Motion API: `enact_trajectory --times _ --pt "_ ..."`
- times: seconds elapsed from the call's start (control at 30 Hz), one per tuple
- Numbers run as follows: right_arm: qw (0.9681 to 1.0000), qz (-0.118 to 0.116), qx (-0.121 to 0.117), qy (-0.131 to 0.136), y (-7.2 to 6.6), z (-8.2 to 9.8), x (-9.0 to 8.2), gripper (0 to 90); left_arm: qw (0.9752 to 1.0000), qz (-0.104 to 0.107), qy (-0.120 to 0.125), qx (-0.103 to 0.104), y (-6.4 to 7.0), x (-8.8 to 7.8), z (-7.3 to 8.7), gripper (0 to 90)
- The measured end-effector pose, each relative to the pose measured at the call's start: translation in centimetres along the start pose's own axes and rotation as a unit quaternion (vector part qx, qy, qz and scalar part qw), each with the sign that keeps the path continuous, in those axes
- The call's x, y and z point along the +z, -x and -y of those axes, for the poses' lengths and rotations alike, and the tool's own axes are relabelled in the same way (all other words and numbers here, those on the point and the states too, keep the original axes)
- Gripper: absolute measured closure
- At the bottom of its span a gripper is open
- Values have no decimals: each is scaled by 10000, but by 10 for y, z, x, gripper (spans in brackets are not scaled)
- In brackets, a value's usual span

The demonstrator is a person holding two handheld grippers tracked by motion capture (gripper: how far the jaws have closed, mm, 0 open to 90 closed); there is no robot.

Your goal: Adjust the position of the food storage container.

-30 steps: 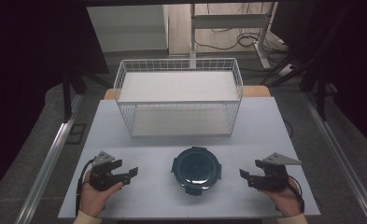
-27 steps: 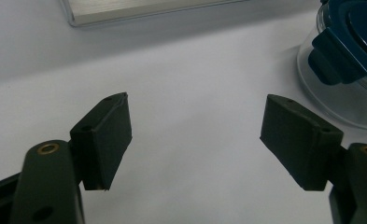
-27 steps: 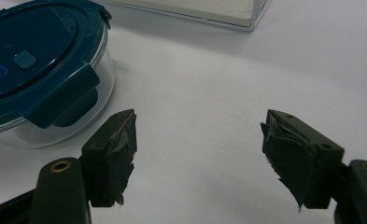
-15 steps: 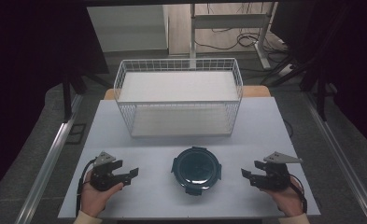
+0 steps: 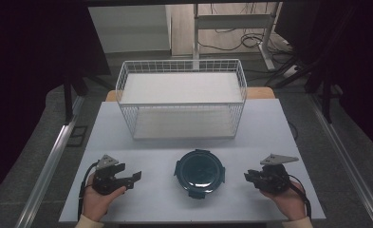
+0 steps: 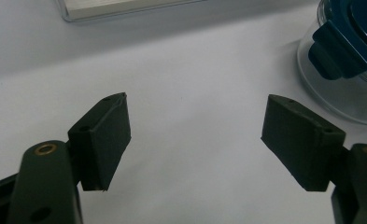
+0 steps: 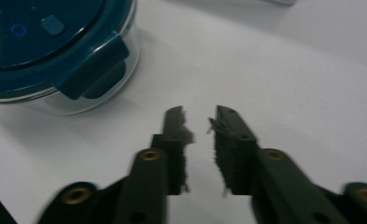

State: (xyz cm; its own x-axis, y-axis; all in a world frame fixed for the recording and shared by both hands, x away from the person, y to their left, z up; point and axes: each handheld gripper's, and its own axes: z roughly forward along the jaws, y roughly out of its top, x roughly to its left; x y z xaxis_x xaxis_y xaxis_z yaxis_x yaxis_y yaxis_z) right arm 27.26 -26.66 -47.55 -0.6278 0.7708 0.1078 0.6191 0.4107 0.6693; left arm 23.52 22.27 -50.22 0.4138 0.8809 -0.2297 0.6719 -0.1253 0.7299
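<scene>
Desk [image 5: 269, 128]: I see a pale desk top from the high view, carrying everything here
Wire basket [image 5: 181, 99]: white, at 12 o'clock on the desk, toward the far edge; it looks to have nothing in it
Container [image 5: 200, 172]: round clear container with a dark teal clip lid, at 6 o'clock from the basket, near the front edge, between my two tongs and apart from both
Container in the left gripper view [image 6: 344, 60]: at 2 o'clock, clear wall with a teal lid clip, apart from the tongs
Container in the right gripper view [image 7: 55, 51]: at 10 o'clock, lid on, one clip folded down its side
Left tongs [image 5: 133, 178]: at 9 o'clock from the container, held low over the desk in my left hand [image 5: 97, 202], tips pointing toward the container
Left tongs state [image 6: 195, 140]: jaws wide apart, bare desk between them, gripping nothing
Right tongs [image 5: 248, 176]: at 3 o'clock from the container, in my right hand [image 5: 288, 202], tips pointing toward the container, grey three-cornered plate on top
Right tongs state [image 7: 200, 121]: jaws drawn near each other with a narrow gap left, nothing between them; the pad edges look ragged
Cables: a black cable trails from each of the tongs toward the front edge
</scene>
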Motion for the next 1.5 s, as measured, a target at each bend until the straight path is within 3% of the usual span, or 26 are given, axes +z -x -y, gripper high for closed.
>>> enact_trajectory --times 0.13,0.33,0.5,0.63,0.73,0.8,0.97,1.03,1.3,1.5 --pt "9998 -69 -131 -94 -9 -7 5 892 10000 35 -5 3 1 0 0 232" --pt "9986 -140 -320 -403 -26 -12 24 896 10000 66 -24 16 3 1 0 231" --pt "9951 -227 -629 -723 -44 -15 37 896 10000 62 -39 29 2 2 1 231" --pt "9931 -386 -811 -760 -55 -15 37 896 10000 53 -41 30 1 2 1 232" --pt "9926 -339 -864 -785 -59 -15 39 896 10000 61 -52 25 3 2 1 232" --pt "9917 -492 -868 -809 -61 -15 41 896 10000 63 -60 42 3 2 1 232" --pt "9903 -454 -1029 -812 -67 -17 48 897 10000 54 -65 34 2 3 1 232" --pt "9892 -271 -1177 -831 -69 -19 50 897 10000 54 -67 46 2 3 1 232" --pt "9881 -82 -1326 -779 -74 -23 54 899 9999 57 -95 54 3 5 1 232" --pt "9876 -99 -1381 -741 -78 -29 62 899 10000 44 -69 30 3 4 1 232"
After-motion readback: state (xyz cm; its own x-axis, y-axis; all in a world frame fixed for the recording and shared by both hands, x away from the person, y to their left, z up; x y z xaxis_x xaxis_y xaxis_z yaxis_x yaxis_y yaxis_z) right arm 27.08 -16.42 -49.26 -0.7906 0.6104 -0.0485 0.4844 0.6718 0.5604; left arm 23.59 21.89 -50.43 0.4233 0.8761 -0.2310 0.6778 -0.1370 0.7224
